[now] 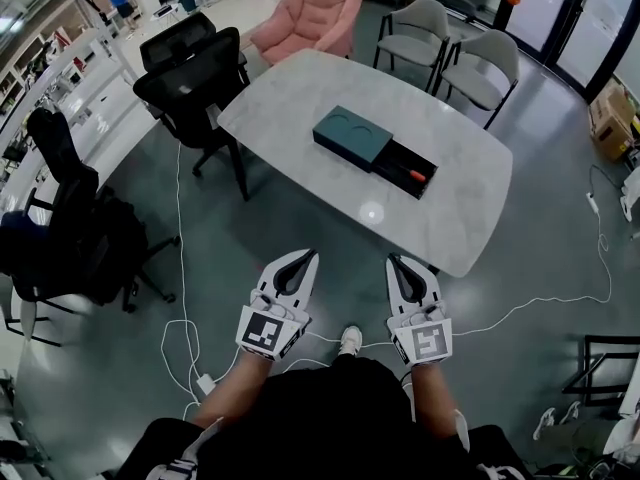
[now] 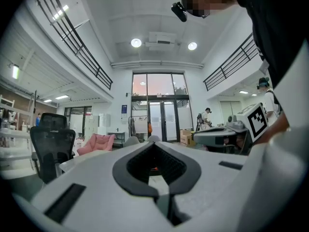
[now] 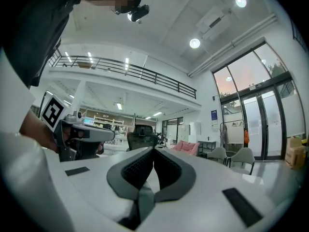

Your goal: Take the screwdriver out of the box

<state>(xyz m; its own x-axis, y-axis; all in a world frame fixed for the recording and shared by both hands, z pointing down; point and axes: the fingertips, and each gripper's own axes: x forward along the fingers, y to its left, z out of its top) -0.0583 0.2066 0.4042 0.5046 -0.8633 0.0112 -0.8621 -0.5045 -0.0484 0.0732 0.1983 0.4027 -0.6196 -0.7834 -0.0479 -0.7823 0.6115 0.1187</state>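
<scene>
A dark teal box [image 1: 352, 136] lies on the pale grey table [image 1: 300, 98]. Its black drawer [image 1: 398, 160] is pulled out to the right, and an orange-handled screwdriver [image 1: 418, 176] rests inside. Both grippers hang over the floor, short of the table's near edge and well apart from the box. My left gripper [image 1: 305, 255] [image 2: 153, 144] has its jaws together with nothing in them. My right gripper [image 1: 396, 261] [image 3: 153, 150] is shut and empty too. Both point level toward the table.
Black office chairs [image 1: 190, 78] stand at the table's left end, grey chairs [image 1: 415, 28] and a pink armchair [image 1: 310, 18] behind it. White cables [image 1: 180, 338] trail over the floor near my shoe [image 1: 350, 340]. A cardboard carton [image 1: 610, 118] sits at the far right.
</scene>
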